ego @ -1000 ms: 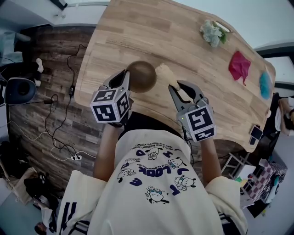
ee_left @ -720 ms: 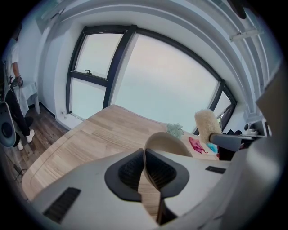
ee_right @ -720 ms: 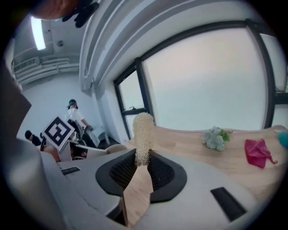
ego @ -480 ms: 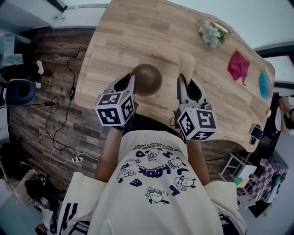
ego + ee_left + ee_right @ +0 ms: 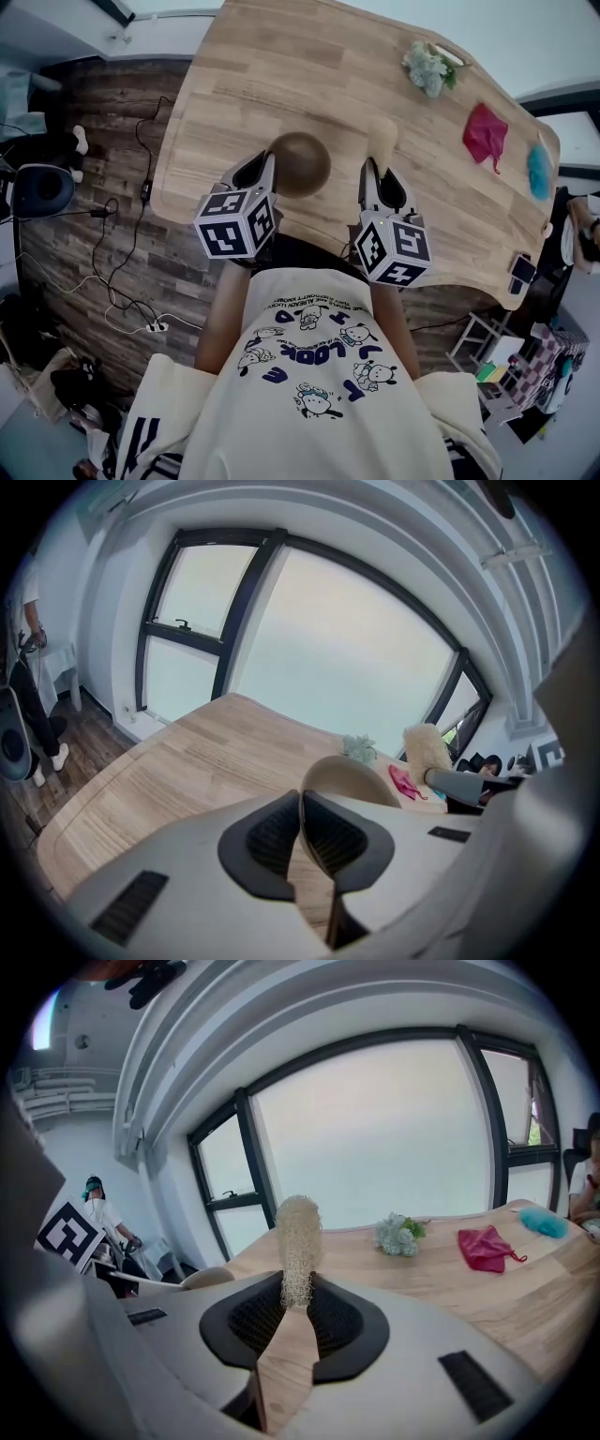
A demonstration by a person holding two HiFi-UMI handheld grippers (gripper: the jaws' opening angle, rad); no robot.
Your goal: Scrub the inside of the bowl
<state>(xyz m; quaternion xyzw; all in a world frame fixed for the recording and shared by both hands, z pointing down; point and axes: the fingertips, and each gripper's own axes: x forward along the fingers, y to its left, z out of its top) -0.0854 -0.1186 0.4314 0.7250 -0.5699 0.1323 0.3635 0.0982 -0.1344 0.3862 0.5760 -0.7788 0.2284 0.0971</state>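
Brown bowl (image 5: pixel 300 161), beige scrubber (image 5: pixel 382 133), red cloth (image 5: pixel 486 134), pale wood-grain table (image 5: pixel 262 66).

I see a cream T-shirt (image 5: pixel 323 417) printed with cartoon puppies and navy letters. The left gripper (image 5: pixel 268 161) and right gripper (image 5: pixel 373 169) have pale grey shells, black ribbed pads (image 5: pixel 270 841), and each carries a black-and-white marker cube (image 5: pixel 232 225).

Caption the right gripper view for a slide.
The right gripper clamps an upright loofah scrubber over the wooden table, flowers and a red cloth lying behind.

Matt grained wood table (image 5: pixel 281 66); smooth bowl (image 5: pixel 300 164); coarse fibrous scrubber (image 5: pixel 298 1241).
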